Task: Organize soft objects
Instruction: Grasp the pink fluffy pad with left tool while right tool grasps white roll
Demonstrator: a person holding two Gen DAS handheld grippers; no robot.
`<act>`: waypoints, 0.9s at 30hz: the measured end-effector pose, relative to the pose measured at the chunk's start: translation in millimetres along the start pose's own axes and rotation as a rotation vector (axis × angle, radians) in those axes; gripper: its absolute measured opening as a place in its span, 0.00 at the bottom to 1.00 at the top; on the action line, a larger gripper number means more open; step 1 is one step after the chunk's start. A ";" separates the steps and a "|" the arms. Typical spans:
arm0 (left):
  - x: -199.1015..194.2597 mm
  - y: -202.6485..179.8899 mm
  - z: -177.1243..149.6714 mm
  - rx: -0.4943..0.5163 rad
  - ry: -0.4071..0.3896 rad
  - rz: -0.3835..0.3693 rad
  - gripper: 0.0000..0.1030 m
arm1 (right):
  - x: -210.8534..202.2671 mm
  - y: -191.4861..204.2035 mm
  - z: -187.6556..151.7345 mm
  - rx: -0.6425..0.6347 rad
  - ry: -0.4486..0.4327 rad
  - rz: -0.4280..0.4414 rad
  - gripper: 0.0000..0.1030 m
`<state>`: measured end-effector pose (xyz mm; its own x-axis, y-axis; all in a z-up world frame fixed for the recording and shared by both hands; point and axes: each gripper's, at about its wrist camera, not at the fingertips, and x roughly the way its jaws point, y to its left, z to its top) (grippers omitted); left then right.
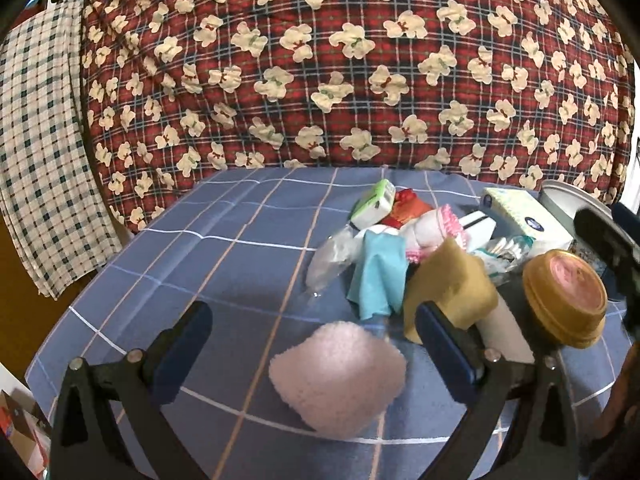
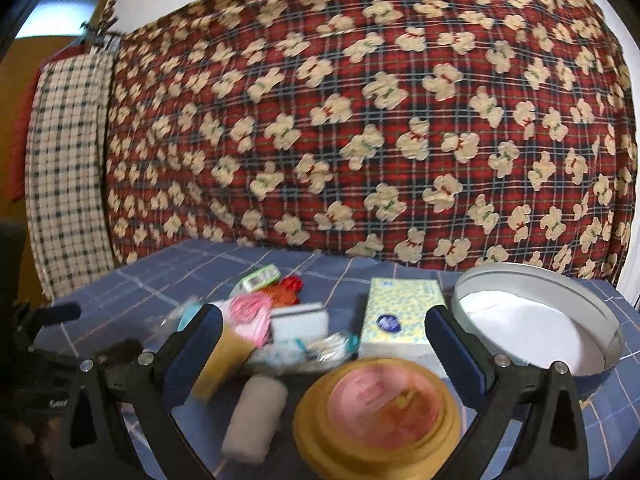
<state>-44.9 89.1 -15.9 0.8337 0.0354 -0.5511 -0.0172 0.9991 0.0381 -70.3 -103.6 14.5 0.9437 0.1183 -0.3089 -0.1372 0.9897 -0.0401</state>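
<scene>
The left gripper (image 1: 312, 340) is hanging over the blue checked tablecloth (image 1: 180, 264) with its tongs wide apart and nothing between them but the pink fluffy cloth (image 1: 338, 376), which is lying flat and alone in front of the clutter. That cloth is looking like the piece in hand; to take it well, the person is probably best lowering the tongs until the pads are straddling its raised middle, then pinching a fold rather than an edge, since a loose plush cloth is likely sagging and slipping from a thin bite. The right gripper (image 2: 324, 344) is also standing open and empty, hovering above the round gold-rimmed lid (image 2: 378, 412), with a rolled pale cloth (image 2: 254, 416) just beside it. Farther back, a teal cloth (image 1: 378, 280), a mustard sponge (image 1: 448, 288) and a tissue box (image 2: 400, 320) are crowding together, while the round metal tin (image 2: 536, 320) is sitting open at the right, a likely place for the soft things.
</scene>
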 end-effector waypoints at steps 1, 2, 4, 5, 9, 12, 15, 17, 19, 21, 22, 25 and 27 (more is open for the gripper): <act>-0.6 -0.6 -0.1 0.003 0.003 0.000 1.00 | -1.4 4.2 -1.5 -0.012 0.011 0.009 0.98; -0.2 -1.0 -0.2 0.006 0.007 -0.001 1.00 | -2.6 7.4 -2.7 -0.023 0.024 0.018 0.94; 1.3 -2.2 -0.8 0.012 0.019 -0.003 1.00 | -2.9 15.2 -6.1 -0.048 0.055 0.031 0.77; 2.1 -2.9 -0.8 0.014 0.026 -0.002 1.00 | -0.7 18.9 -8.1 -0.059 0.081 0.032 0.71; 4.9 -3.7 -4.2 0.024 0.045 -0.001 1.00 | 7.6 17.5 -14.7 -0.011 0.166 0.058 0.71; 7.3 -4.5 -6.1 0.035 0.058 0.005 1.00 | 11.0 12.6 -19.0 0.027 0.201 0.074 0.71; 10.3 -3.5 -8.1 0.050 0.079 0.009 1.00 | 10.0 9.6 -22.9 0.046 0.229 0.096 0.71; 11.3 0.5 -9.9 0.059 0.090 0.010 1.00 | 6.4 10.6 -25.2 0.031 0.248 0.115 0.70; 12.8 7.6 -13.7 0.068 0.104 0.010 1.00 | 5.4 13.8 -26.0 0.013 0.264 0.138 0.70; 15.5 14.1 -16.5 0.055 0.120 0.014 1.00 | 9.5 17.7 -25.9 0.007 0.280 0.163 0.70; 16.7 17.4 -17.3 0.043 0.127 0.006 1.00 | 13.8 20.7 -25.4 0.006 0.293 0.170 0.70; 17.6 21.0 -17.4 0.018 0.139 -0.034 1.00 | 26.6 29.0 -27.2 -0.006 0.343 0.174 0.67; 16.7 16.1 -16.8 0.040 0.139 -0.055 1.00 | 35.6 34.5 -30.9 -0.019 0.382 0.197 0.59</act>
<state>-40.5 106.1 -38.4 0.7481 -0.0136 -0.6635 0.0503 0.9981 0.0363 -50.7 -67.7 -27.2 0.7199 0.2630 -0.6423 -0.3125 0.9491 0.0384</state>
